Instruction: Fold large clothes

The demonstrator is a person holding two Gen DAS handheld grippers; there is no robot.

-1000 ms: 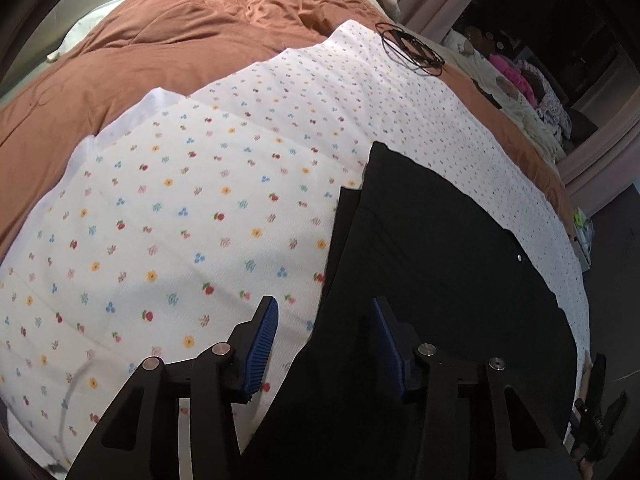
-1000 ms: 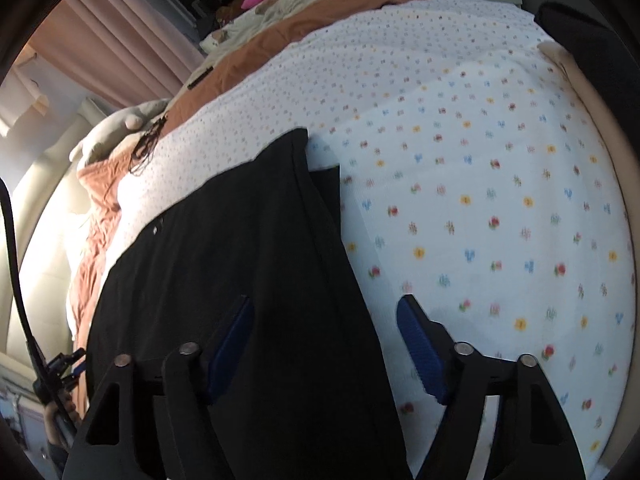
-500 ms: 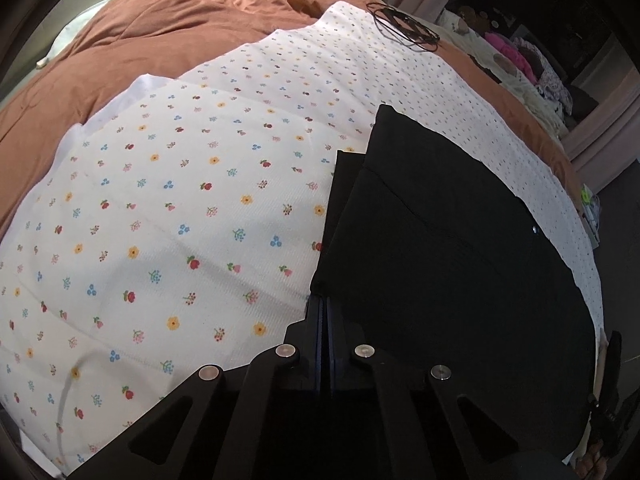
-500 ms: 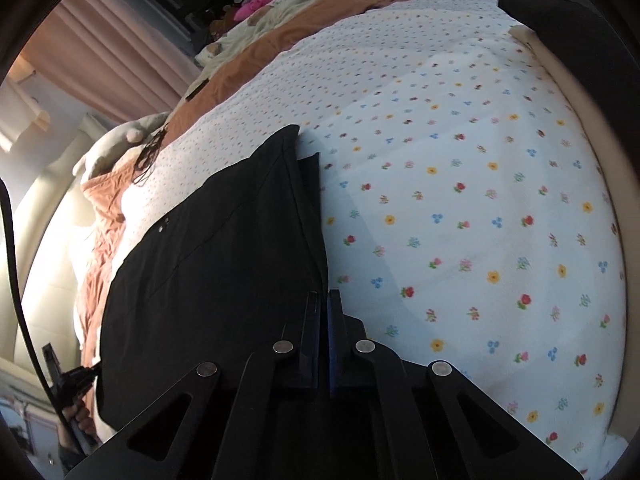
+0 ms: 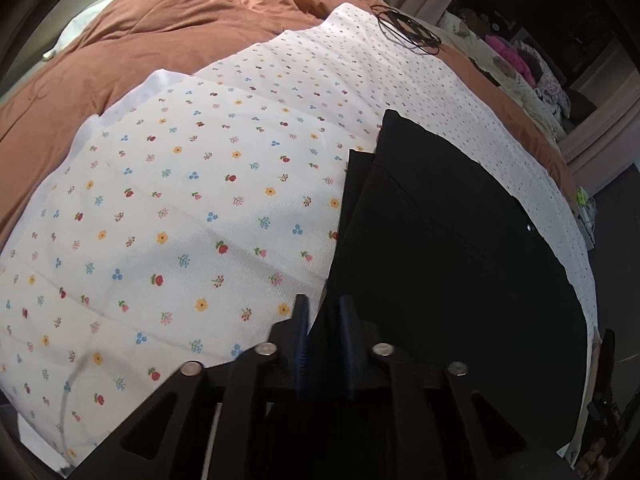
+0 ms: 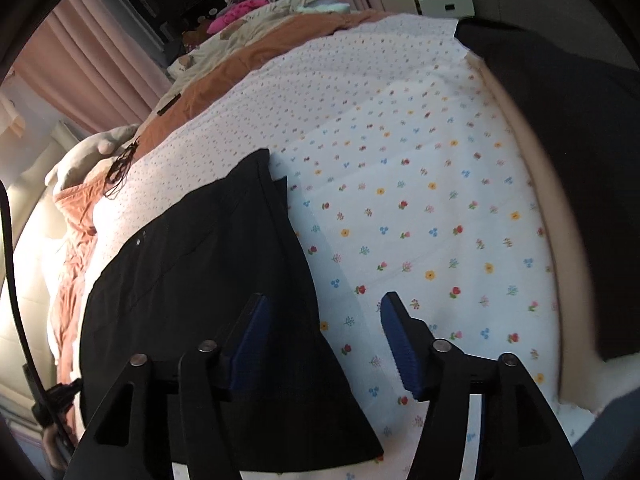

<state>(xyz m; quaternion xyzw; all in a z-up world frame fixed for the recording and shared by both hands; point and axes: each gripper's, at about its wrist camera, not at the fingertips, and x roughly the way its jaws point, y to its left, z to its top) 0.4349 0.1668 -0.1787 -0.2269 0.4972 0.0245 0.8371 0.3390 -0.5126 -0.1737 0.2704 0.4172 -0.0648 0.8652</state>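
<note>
A black garment [image 5: 448, 248] lies folded flat on a white floral sheet [image 5: 192, 216] on the bed; it also shows in the right wrist view [image 6: 208, 264]. My left gripper [image 5: 323, 312] hovers at the garment's near left edge, its blue pads a narrow gap apart with the black cloth edge between them. My right gripper [image 6: 324, 312] is open wide over the garment's near right edge, its left pad over the cloth and its right pad over the sheet, holding nothing.
A rust-brown duvet [image 5: 160, 40] lies bunched beyond the sheet. A black cable coil [image 5: 408, 30] rests at the sheet's far end. Another dark cloth [image 6: 560, 120] lies at the right of the right wrist view. Piled clothes [image 6: 256, 4] and curtains stand beyond the bed.
Both grippers shut on the garment's near edge half a second ago. Now the right one has opened wide and let go, and the left one has parted slightly.
</note>
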